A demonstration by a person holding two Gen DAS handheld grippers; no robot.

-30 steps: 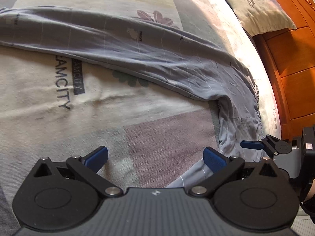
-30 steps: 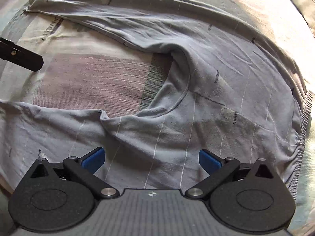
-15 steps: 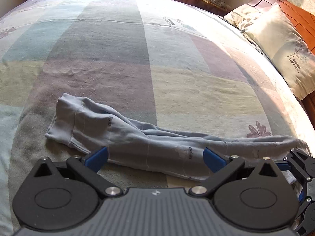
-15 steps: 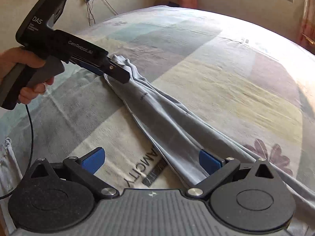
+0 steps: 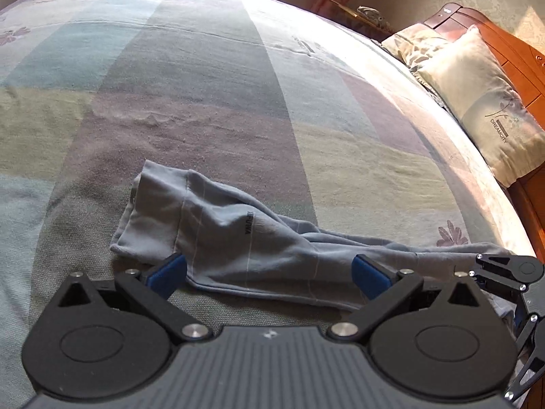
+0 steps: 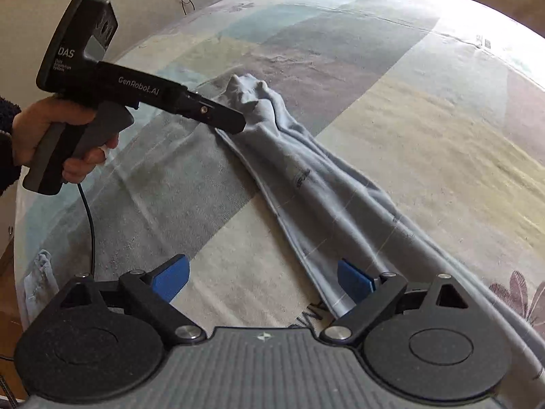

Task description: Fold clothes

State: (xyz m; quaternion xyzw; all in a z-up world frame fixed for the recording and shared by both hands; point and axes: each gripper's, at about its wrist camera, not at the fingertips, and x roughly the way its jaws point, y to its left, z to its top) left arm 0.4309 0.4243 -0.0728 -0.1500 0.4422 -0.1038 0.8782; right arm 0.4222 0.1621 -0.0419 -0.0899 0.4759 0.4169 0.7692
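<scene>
Presently, the grey garment (image 5: 245, 238) is lying in a long narrow band across the bed (image 5: 204, 102), stretching from left gripper (image 5: 269, 272) at its cuff end to right gripper (image 6: 264, 281), both hovering spread wide, pinching nothing.

A garment (image 5: 238, 238) lies stretched across the bed (image 5: 204, 85), its cuffed end just ahead of the left tongs (image 5: 269, 274). The right tongs (image 6: 264, 281) sit over its other stretch. Pillows (image 5: 483, 102) lie far right against the headboard (image 5: 511, 44).
</scene>
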